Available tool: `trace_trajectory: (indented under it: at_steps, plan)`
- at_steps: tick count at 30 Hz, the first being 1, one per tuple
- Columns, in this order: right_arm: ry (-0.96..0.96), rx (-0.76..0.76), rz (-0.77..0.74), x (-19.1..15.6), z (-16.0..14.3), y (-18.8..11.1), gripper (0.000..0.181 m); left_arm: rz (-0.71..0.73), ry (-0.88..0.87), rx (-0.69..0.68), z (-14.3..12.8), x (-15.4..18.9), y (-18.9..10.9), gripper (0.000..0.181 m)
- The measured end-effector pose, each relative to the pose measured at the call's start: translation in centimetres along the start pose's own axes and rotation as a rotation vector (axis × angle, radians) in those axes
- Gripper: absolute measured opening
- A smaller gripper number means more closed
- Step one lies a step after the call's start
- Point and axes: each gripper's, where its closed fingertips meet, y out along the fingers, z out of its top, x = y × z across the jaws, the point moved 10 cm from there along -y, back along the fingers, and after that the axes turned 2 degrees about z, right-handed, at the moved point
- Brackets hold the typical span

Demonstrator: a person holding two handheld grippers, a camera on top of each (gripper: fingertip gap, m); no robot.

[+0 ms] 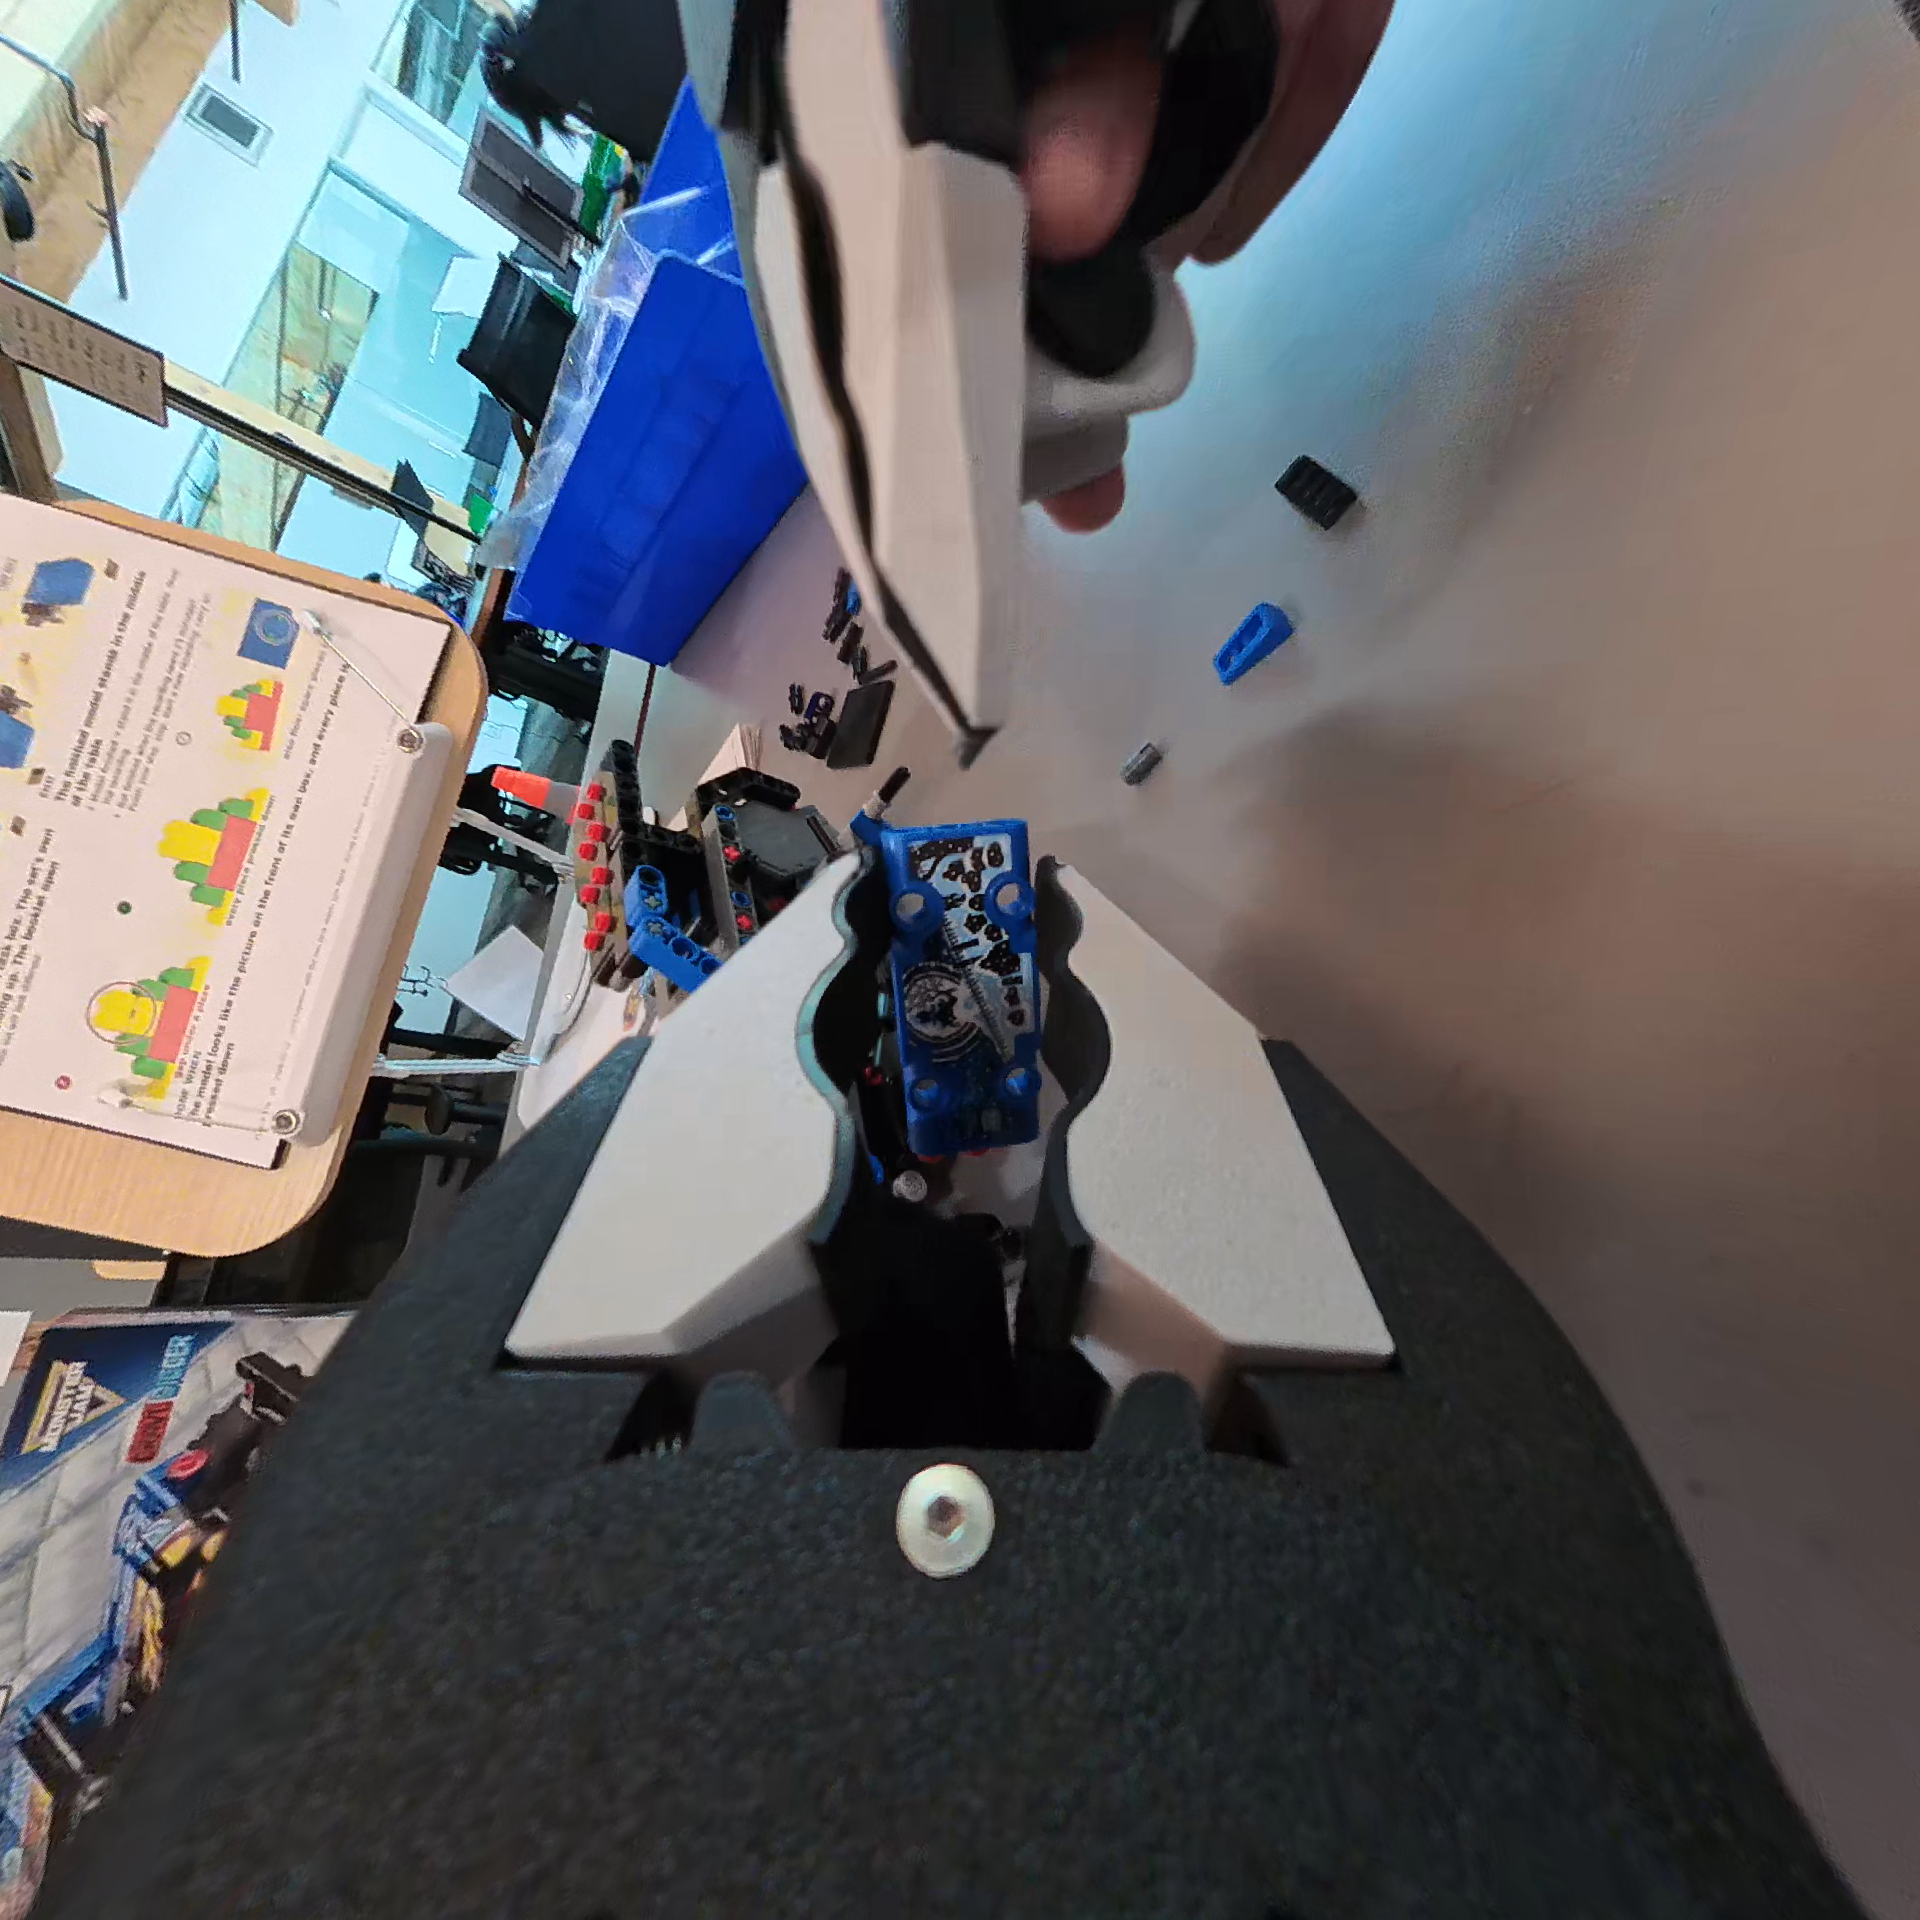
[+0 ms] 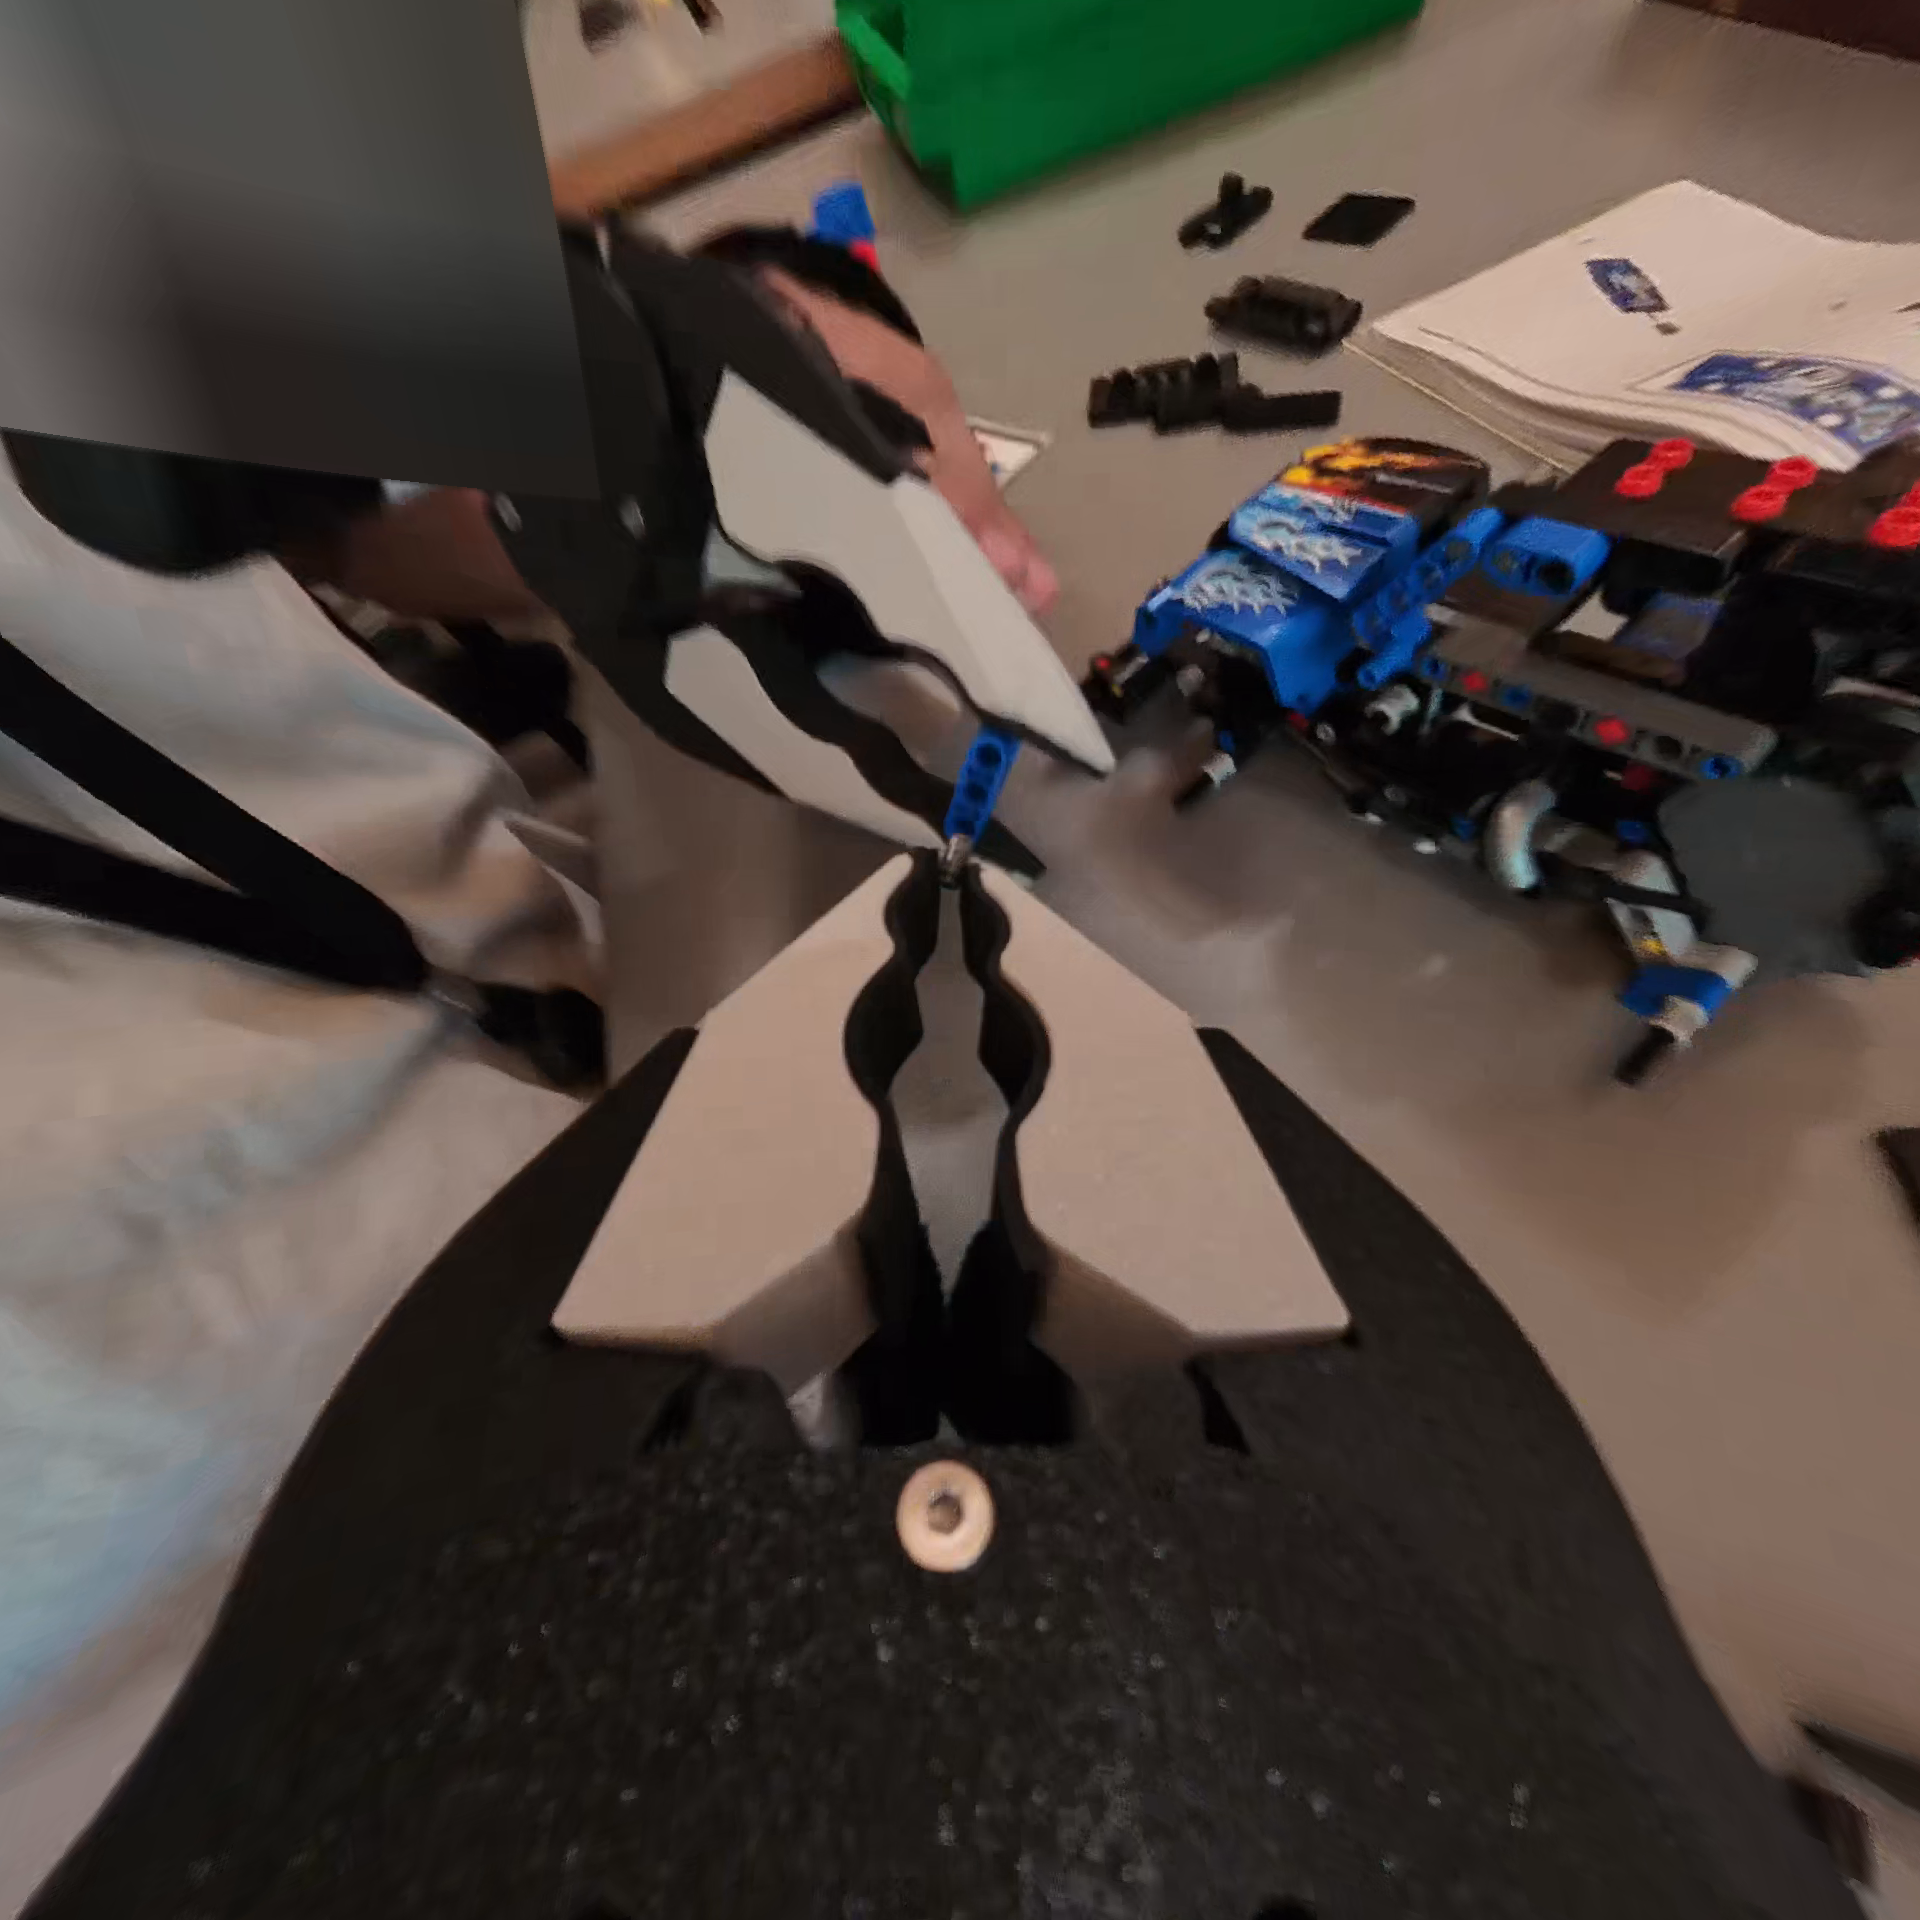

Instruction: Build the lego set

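Gripping a printed blue panel [image 1: 961,977]: left gripper [image 1: 951,883] | right gripper [image 2: 943,868] pinching grey pin [image 2: 954,854] | boxed set [image 1: 125,1475] lettering withheld

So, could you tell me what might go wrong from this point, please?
1. The right gripper seems to pinch only the very end of the grey pin. The pin could slip out and roll across the table.
2. The left gripper holds the blue panel by its edges, so pushing on the pin might twist the panel loose.

The truck model [image 2: 1538,665] runs off the right edge; the left tool's [image 1: 951,883] pads hide the blue panel's [image 1: 966,987] sides.
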Motion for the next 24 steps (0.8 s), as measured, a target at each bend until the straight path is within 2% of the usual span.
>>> trace_trajectory:
  at_steps: [1,4,10,12,21,24]
  plan:
    - [0.046,0.021,0.041,0.2,0.3,0.1,0.003,-0.001,0.004,0.004,0.1,0.0,0.0,0.025]
    - [0.108,0.015,0.093,0.5,0.6,0.5,0.003,0.012,0.028,0.014,0.2,0.2,-0.1,0.025]
    - [0.079,-0.08,0.046,0.6,0.9,1.0,0.003,0.026,0.094,-0.015,0.2,0.5,0.1,0.025]
    - [0.07,-0.13,0.023,0.5,0.9,1.2,0.003,0.046,0.172,-0.037,0.2,0.9,0.2,0.025]
    - [-0.108,-0.343,-0.119,-0.5,1.5,2.3,0.004,0.076,0.351,-0.126,0.1,1.9,0.7,0.024]
    - [-0.13,-0.347,-0.135,-0.5,1.8,2.4,0.004,0.072,0.311,-0.134,0.1,1.5,0.7,0.024]
